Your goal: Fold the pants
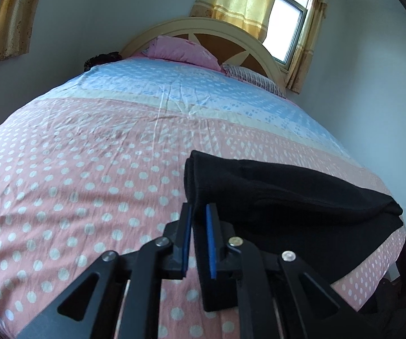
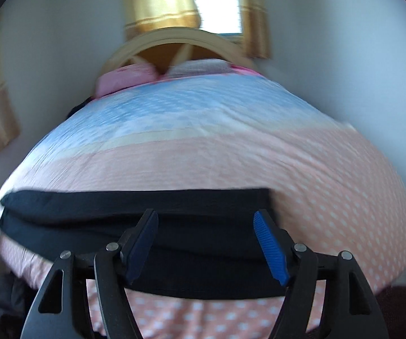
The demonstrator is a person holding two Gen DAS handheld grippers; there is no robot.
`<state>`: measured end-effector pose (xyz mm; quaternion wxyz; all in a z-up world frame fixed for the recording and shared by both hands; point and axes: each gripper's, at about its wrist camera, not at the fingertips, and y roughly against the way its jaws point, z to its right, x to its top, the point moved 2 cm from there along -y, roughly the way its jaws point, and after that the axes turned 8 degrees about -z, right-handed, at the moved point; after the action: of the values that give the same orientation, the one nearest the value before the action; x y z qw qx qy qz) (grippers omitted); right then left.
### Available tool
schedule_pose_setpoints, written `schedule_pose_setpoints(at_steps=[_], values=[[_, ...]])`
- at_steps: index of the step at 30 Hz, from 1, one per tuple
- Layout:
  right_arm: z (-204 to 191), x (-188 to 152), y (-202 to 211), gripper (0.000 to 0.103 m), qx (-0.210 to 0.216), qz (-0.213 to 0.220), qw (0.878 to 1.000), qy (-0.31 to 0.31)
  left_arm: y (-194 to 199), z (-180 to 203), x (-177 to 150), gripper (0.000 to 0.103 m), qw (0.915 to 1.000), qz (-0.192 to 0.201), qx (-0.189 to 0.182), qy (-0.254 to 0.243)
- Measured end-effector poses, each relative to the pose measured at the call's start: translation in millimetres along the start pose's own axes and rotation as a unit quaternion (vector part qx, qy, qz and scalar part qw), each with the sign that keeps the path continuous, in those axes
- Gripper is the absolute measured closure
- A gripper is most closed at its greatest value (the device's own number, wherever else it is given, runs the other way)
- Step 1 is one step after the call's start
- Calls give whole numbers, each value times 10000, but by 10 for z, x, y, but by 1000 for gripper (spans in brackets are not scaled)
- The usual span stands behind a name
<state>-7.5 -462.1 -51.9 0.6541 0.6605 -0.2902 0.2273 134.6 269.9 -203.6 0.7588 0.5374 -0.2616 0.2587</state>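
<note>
Right claw (image 2: 205,223) wide over pants (image 2: 90,214) (left claw (image 1: 199,212) narrow).

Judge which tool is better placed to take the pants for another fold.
Probably the left tool: its fingers stand slightly apart right at the folded end of the black pants. The right tool is wide open over the middle of the pants, gripping nothing.

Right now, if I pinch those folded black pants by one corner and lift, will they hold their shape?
Probably not. The black pants lie in soft, rounded layers on the bedspread, so they look floppy and would likely sag and unfold. They seem thick, perhaps fleece, so likely light but bulky. Sliding them may drag the wrinkled sheet.
</note>
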Motion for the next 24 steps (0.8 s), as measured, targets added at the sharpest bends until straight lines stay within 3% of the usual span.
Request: schedule_pose_setpoints(at_steps=[5,7,9,11,12,16,20,22,24], values=[[-1055,120,-299,32,182,-281,9912,1278,209,-87,-129,84,9998,59,169,1],[-1412,120,-477,32,273,-389,9848,1673,266,-101,-126,73,9996,94,256,4],[-1730,71,-650,32,277,-502,9766,2073,327,-89,-96,44,9995,179,239,42],[-1999,26,-812,32,265,-637,9663,2479,366,-46,-38,31,9994,305,131,86],[-2114,-5,-890,32,258,-726,9609,2659,374,-18,-1,31,9994,347,4,85],[-2466,-147,-1095,32,174,-981,9405,3247,240,131,194,31,9992,263,-310,1],[-2596,-208,-1240,32,-98,-1054,9232,3695,-62,257,316,33,9982,-119,-575,-106],[-2622,-238,-1286,38,-214,-1039,9173,3837,-209,309,328,46,9979,-350,-512,-191],[-2633,-197,-1316,53,-195,-1008,9187,3813,-324,362,333,83,9966,-594,-497,-273]])
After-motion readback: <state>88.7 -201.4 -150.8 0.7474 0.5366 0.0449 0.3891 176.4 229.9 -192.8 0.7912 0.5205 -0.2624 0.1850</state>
